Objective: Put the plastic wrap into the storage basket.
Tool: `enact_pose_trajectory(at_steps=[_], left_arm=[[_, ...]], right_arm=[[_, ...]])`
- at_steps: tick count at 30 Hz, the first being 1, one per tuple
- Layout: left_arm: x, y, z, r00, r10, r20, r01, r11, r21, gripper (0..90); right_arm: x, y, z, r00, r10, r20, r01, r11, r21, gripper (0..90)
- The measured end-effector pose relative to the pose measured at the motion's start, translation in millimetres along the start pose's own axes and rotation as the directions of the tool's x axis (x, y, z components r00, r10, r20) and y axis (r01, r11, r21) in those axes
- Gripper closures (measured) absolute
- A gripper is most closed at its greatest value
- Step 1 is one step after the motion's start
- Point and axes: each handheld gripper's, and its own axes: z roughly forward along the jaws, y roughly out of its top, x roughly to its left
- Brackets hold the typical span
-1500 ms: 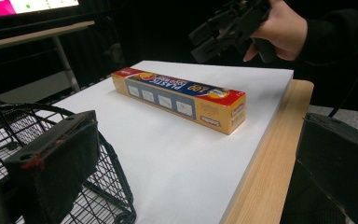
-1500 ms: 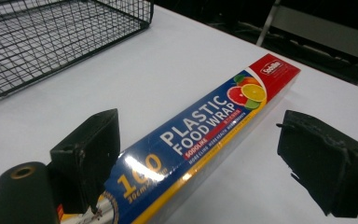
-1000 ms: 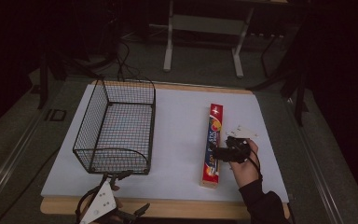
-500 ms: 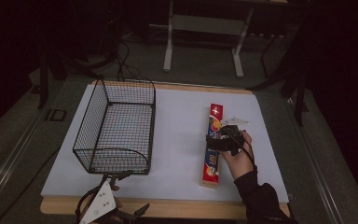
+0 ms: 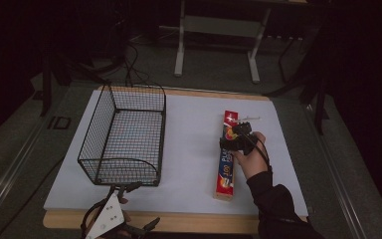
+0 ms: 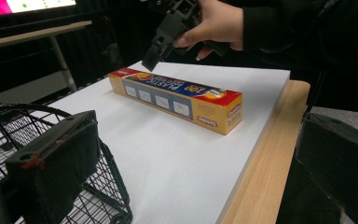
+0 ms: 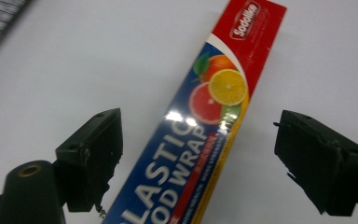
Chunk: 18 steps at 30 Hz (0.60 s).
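Hovering spread wide over the plastic wrap box (image 5: 229, 154) on the worktop (image 5: 189, 129), the right tongs (image 5: 236, 137) grip nothing yet — left tongs (image 5: 117, 219) idle open beside the empty wire basket (image 5: 124, 134).

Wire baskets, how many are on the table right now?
1. The wire basket stands on the left part of the white table, apart from the plastic wrap box on the right.

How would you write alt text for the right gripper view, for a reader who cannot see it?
The right claw hangs open above a long plastic food wrap box, its two black jaws set wide apart on either side of the box without touching it. The box lies flat on the white table, printed with citrus slices and a red end.
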Motion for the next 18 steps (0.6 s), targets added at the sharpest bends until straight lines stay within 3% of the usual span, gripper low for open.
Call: enact_pose_trajectory(at_steps=[4,5,8,11,12,15,18], left_arm=[[0.4,-0.1,-0.3,1.0000,-0.002,-0.001,0.002,1.0000,-0.002,0.2],[0.4,-0.1,-0.3,1.0000,-0.003,-0.001,0.003,1.0000,-0.002,0.2],[0.1,-0.1,0.0,1.0000,-0.001,0.001,0.001,1.0000,0.000,0.2],[0.0,0.0,-0.2,1.0000,0.003,0.002,-0.003,1.0000,0.001,0.2],[0.0,0.0,-0.3,1.0000,0.003,0.002,-0.003,1.0000,0.001,0.2],[0.0,-0.1,-0.7,1.0000,0.004,0.002,-0.004,1.0000,0.000,0.2],[0.0,-0.1,-0.5,1.0000,0.006,0.002,-0.006,1.0000,0.002,0.2]], right_arm=[[-1.0,8.2,7.5,0.9996,0.012,0.024,-0.013,0.998,0.054,17.8],[-2.3,14.8,13.0,0.9991,0.029,0.031,-0.031,0.996,0.086,22.3],[-2.4,21.5,18.7,0.9981,0.047,0.040,-0.051,0.992,0.119,26.2],[-2.8,26.0,23.2,0.9972,0.063,0.039,-0.068,0.986,0.149,26.8],[-4.8,30.8,27.4,0.9947,0.090,0.049,-0.097,0.981,0.167,26.9],[-8.5,35.2,33.6,0.9919,0.113,0.058,-0.123,0.972,0.202,22.8],[-13.1,37.4,41.8,0.9850,0.167,0.043,-0.172,0.949,0.262,18.7]])
